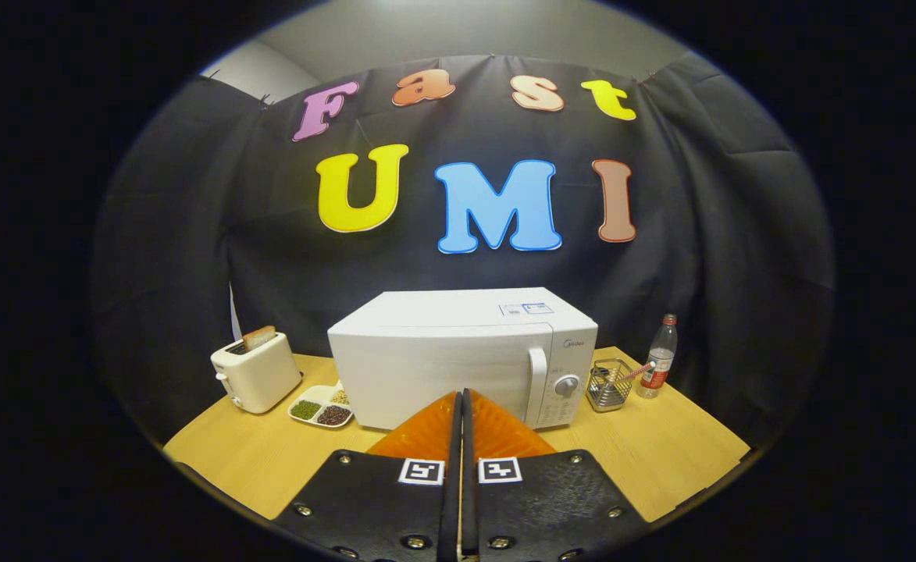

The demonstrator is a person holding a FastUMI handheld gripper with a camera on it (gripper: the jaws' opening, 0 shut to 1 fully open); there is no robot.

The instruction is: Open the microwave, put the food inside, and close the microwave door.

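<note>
Behind the microwave, the rear of the divided dish is cut off by the left corner of the oven; its compartments hold green and dark grains, a third too small to identify. My gripper has its fingers closed together, nothing between them. The microwave stands just beyond my fingertips, door shut, handle and dial slightly to the right of them. A toaster with bread sits well left; a wire basket and bottle stand right. Bare wooden table lies open on both sides of my fingers.
</note>
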